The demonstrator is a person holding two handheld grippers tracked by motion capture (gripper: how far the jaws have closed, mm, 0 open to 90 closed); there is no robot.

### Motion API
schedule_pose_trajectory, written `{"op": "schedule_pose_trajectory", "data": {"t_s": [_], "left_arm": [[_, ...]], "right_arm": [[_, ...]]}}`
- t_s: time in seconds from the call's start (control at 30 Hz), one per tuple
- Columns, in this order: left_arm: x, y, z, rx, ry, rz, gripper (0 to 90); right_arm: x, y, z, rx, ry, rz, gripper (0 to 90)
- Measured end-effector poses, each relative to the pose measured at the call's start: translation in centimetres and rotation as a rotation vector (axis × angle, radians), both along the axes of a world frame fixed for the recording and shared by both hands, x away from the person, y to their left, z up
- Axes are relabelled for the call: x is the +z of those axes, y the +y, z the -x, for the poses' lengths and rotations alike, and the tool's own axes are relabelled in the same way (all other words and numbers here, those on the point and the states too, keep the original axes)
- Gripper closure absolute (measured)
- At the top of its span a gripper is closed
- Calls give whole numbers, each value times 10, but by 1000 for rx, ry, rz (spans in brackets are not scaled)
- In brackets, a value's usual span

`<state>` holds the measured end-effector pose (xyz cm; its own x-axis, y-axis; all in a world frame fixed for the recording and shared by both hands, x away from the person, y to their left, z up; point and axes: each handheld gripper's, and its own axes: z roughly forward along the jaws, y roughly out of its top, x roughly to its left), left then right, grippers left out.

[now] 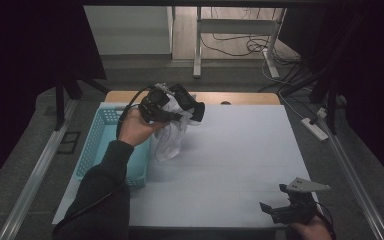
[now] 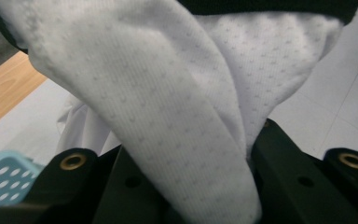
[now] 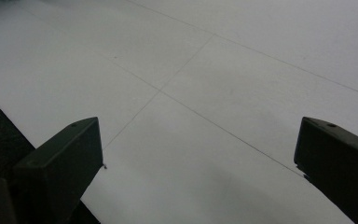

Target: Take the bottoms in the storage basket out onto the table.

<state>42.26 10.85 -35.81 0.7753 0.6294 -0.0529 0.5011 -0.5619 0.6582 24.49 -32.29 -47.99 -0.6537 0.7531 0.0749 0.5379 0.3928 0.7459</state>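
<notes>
A white knitted cloth (image 1: 171, 138) hangs from my left gripper (image 1: 180, 112), which is held up over the table just right of the blue basket (image 1: 107, 131). Up close in the left gripper view, the cloth (image 2: 177, 107) with its dotted weave is bunched between the black jaws of the left gripper (image 2: 191, 182), and they are shut on it. My right gripper (image 1: 272, 210) rests low at the table's front right corner. Its jaws stand wide apart with nothing between them, seen over the white sheet in the right gripper view (image 3: 198, 154).
A white sheet (image 1: 230, 150) covers the table top; a strip of bare wood (image 1: 240, 97) shows at the far edge. The basket sits at the left edge. Beyond the table are a desk frame (image 1: 198, 45), cables and a power strip (image 1: 316, 128).
</notes>
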Motion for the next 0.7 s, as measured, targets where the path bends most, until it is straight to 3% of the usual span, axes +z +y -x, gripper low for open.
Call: {"op": "schedule_pose_trajectory", "data": {"t_s": [0.33, 0.7], "left_arm": [[-17, -24, -8, -38, 33, -8, 774], [-45, -49, -14, -65, 79, -7, 773]], "right_arm": [[0, 0, 0, 2, -1, 0, 13], [0, 0, 0, 3, -1, -2, 14]]}}
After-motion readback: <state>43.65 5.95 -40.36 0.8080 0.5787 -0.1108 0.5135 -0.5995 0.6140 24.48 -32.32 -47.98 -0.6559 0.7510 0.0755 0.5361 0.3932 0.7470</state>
